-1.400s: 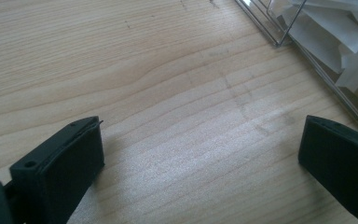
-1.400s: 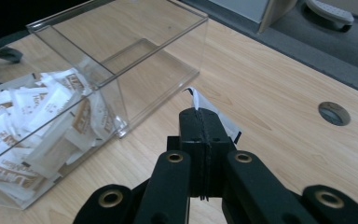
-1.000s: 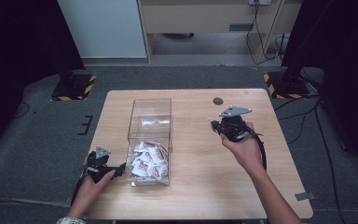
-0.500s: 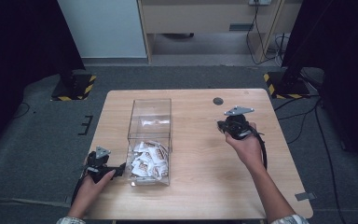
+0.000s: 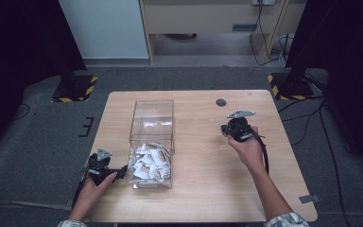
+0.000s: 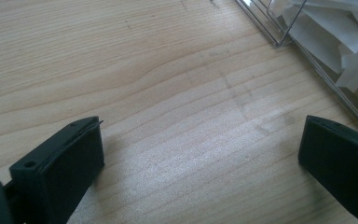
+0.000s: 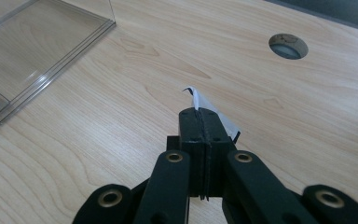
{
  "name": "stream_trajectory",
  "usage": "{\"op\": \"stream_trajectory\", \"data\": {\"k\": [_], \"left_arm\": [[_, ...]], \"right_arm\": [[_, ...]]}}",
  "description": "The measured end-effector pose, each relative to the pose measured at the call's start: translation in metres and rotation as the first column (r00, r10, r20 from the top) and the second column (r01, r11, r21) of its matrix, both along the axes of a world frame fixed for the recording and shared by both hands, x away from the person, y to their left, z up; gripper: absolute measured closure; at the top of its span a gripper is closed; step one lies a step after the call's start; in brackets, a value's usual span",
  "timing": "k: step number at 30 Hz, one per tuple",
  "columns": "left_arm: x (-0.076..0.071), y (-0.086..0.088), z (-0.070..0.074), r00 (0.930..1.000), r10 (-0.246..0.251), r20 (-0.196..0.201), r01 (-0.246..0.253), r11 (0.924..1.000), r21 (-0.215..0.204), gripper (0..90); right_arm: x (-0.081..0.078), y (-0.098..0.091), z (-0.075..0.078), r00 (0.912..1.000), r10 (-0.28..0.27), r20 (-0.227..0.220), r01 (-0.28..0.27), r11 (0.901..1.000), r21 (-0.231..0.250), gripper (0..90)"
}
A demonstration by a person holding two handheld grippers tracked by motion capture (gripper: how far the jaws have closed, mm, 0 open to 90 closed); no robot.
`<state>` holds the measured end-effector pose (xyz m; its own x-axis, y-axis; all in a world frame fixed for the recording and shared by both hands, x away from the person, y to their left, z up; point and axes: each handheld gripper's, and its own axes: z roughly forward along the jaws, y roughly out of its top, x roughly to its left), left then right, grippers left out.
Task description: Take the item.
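Right gripper (image 7: 200, 114) pinched tight, jaws pressed flat together on a thin white packet (image 7: 204, 103) that pokes out past the tips with one curled corner. Up off the wood a little, over the right half of the table (image 5: 203, 179), with the round hole (image 7: 288, 45) farther off and to one side. Seen from above, right gripper (image 5: 234, 128) held in the right hand (image 5: 250, 150), with a black cable trailing back along the arm. Left gripper (image 6: 200, 154) wide open, jaws far apart, nothing between them but bare wood. Low over the near left corner of the table, jaws pointing toward the clear box (image 5: 152, 137). One jaw just beside the box wall; cannot tell if touching. Left gripper (image 5: 116, 172) held in the left hand (image 5: 94, 182) in the high view. Clear box between the two grippers, long and see-through, open on top. Heap of white packets (image 5: 150, 161) piled at the near end of the box, far end bare. Same packets (image 6: 335, 42) seen through the box wall (image 6: 307, 51) from the left gripper view. Corner of the box (image 7: 51, 51) also seen from the right gripper view, well apart from the shut jaws.
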<state>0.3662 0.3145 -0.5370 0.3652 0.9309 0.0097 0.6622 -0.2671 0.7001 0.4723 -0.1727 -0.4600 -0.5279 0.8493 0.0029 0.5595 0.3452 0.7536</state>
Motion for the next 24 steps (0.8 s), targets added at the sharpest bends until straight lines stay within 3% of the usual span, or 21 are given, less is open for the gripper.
{"op": "stream_trajectory", "data": {"k": [3, 12, 15, 24], "left_arm": [[0.0, 0.0, 0.0, 1.0, 0.0, 0.0, 0.0, 1.0, 0.0, 0.0], [0.0, 0.0, 0.0, 1.0, 0.0, 0.0, 0.0, 1.0, 0.0, 0.0], [0.0, 0.0, 0.0, 1.0, 0.001, -0.001, -0.001, 1.0, -0.002, 0.0], [0.0, 0.0, 0.0, 1.0, 0.001, -0.001, -0.001, 1.0, -0.002, 0.0]], "right_arm": [[0.003, 0.0, -0.006, 0.9999, -0.008, -0.014, 0.009, 0.9998, 0.017, 89.6], [0.012, 0.007, -0.021, 0.9992, -0.014, -0.037, 0.014, 0.9999, 0.008, 89.3], [0.014, 0.008, -0.027, 0.9984, -0.038, -0.043, 0.038, 0.9993, 0.003, 89.3], [0.014, 0.014, -0.039, 0.9973, -0.034, -0.066, 0.034, 0.9994, 0.005, 88.6]]}}
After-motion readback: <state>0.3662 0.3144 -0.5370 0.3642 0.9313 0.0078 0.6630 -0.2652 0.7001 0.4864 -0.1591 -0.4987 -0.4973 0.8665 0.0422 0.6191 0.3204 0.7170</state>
